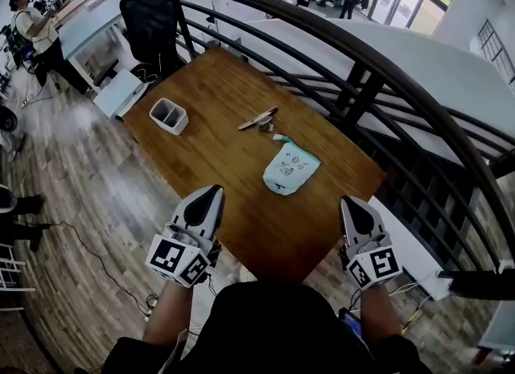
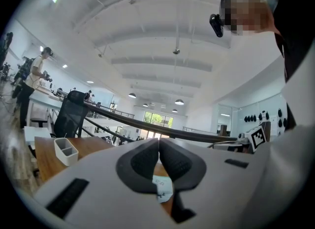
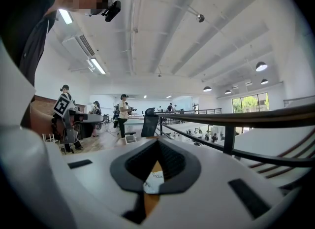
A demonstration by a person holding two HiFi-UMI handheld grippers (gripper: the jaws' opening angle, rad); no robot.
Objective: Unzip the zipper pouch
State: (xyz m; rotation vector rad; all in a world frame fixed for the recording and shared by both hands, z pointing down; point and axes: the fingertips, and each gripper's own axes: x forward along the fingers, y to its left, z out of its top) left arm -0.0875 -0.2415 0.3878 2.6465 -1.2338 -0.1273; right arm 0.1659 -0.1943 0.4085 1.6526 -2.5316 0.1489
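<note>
- Left gripper (image 1: 214, 191): jaws together, nothing between them.
- Right gripper (image 1: 348, 202): jaws together, nothing between them.
- Zipper pouch (image 1: 290, 168): flat on wooden table (image 1: 217, 115), apart from both grippers.

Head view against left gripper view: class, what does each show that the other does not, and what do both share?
Only the head view: the whole zipper pouch flat on the table, a thin brownish item beyond it, and the left gripper and right gripper from above. Only the left gripper view: the left gripper's jaws close up, shut on nothing, and ceiling lamps. Both: the white divided holder, black chair, railing.
</note>
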